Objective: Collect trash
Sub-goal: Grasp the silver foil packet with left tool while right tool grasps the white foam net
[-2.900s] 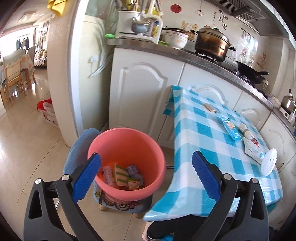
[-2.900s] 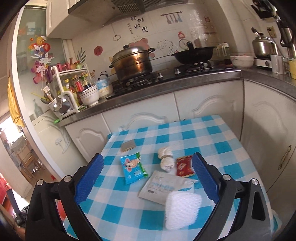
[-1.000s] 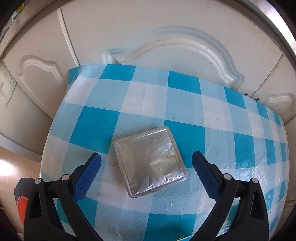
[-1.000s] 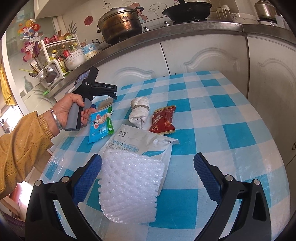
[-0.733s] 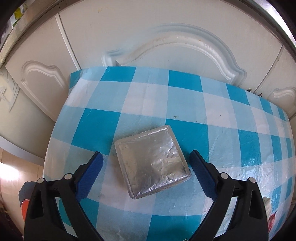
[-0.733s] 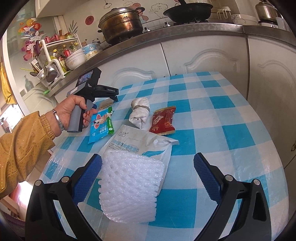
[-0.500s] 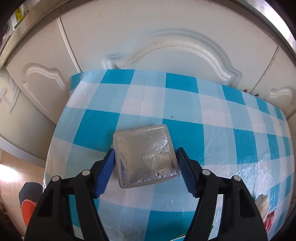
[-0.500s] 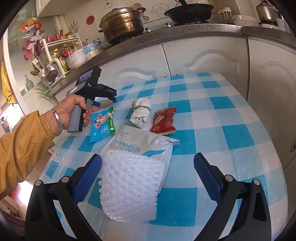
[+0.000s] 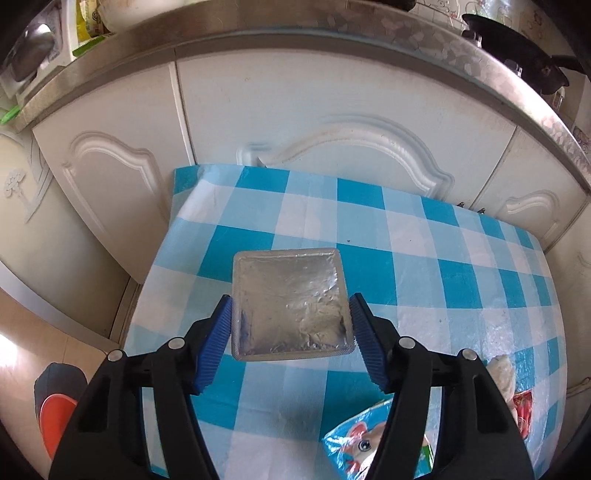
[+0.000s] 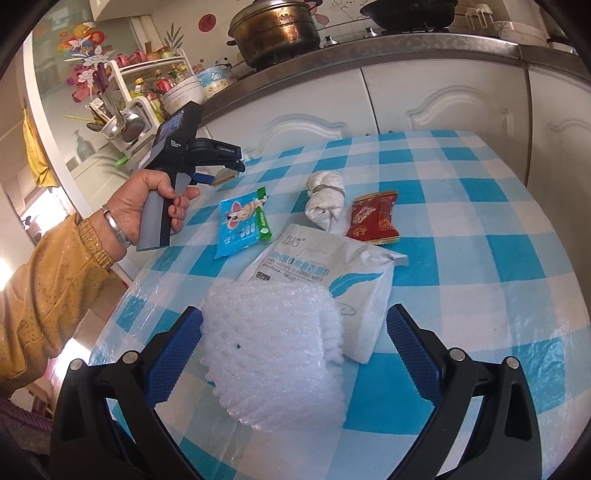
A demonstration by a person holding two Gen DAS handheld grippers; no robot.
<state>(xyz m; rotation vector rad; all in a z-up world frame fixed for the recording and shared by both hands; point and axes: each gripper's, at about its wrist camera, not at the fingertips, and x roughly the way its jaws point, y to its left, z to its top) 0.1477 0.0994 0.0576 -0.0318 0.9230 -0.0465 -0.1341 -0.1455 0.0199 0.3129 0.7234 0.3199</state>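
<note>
Foil packet [image 9: 290, 302] lifted; wrappers [image 10: 375, 219] remain.

This is a home kitchen. White cabinet doors [image 10: 443, 99] run under a steel worktop [image 10: 369, 51] carrying a large lidded pot [image 10: 277, 27], a black wok [image 10: 406, 9], stacked bowls [image 10: 183, 94] and a rack [image 10: 122, 92] of bottles and utensils. Cartoon stickers dot the tiled wall [image 10: 343, 5], and a small desk [image 10: 480, 221] wears a blue-and-white checked cloth.
</note>
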